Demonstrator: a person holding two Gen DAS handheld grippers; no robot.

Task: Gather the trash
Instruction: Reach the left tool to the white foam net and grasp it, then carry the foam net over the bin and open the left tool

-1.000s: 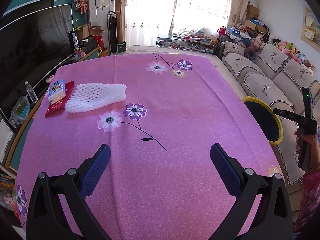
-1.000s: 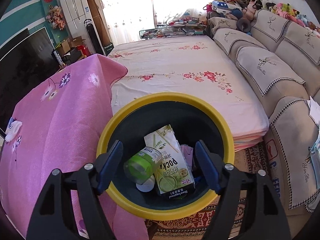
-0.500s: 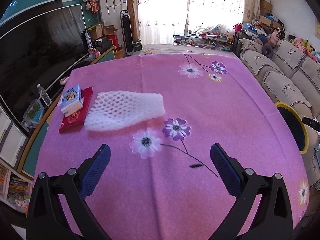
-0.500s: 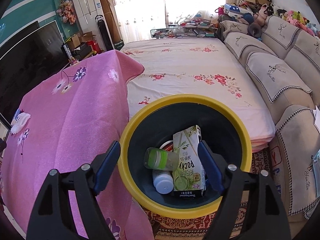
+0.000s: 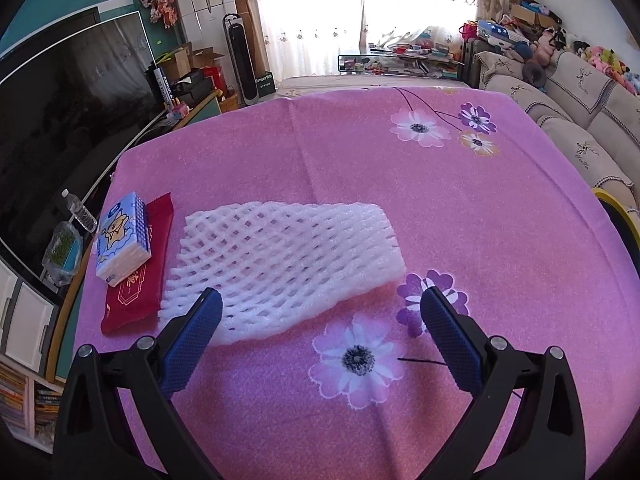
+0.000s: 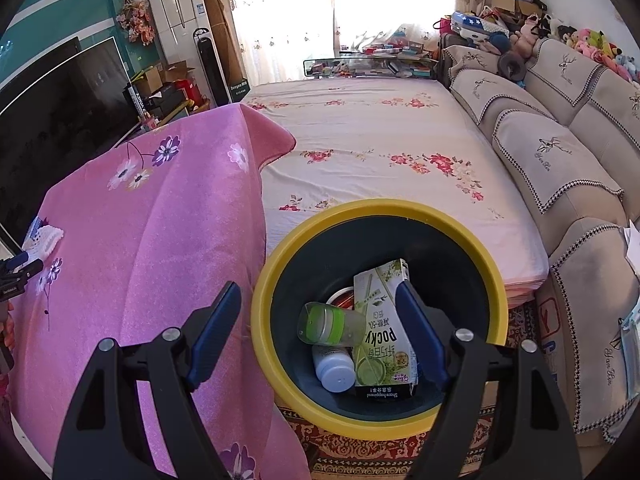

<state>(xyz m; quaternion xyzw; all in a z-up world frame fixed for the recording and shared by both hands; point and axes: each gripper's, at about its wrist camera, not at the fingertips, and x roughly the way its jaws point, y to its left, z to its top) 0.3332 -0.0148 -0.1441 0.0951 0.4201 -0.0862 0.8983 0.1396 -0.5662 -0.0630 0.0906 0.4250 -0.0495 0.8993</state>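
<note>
A white foam net sleeve (image 5: 280, 264) lies on the pink flowered tablecloth (image 5: 400, 184). My left gripper (image 5: 320, 312) is open and empty, just short of the net's near edge. A blue tissue pack (image 5: 122, 238) sits on a red packet (image 5: 138, 280) left of the net. My right gripper (image 6: 318, 316) is open and empty above the yellow-rimmed dark bin (image 6: 280, 276). The bin holds a green Pocky box (image 6: 382, 336), a green-capped bottle (image 6: 326, 324) and a white bottle (image 6: 334, 368). The net (image 6: 44, 240) and the left gripper (image 6: 18, 268) show far left in the right wrist view.
The bin's rim (image 5: 612, 204) stands off the table's right edge. A sofa (image 6: 560, 152) is to the right and a bed with a floral sheet (image 6: 380, 152) is behind the bin. A TV (image 5: 60, 120) and a water bottle (image 5: 80, 212) are left of the table.
My left gripper has swung left and moved up to the foam net, which now lies just past the fingertips. My right gripper has drifted slightly left over the bin, still open.
</note>
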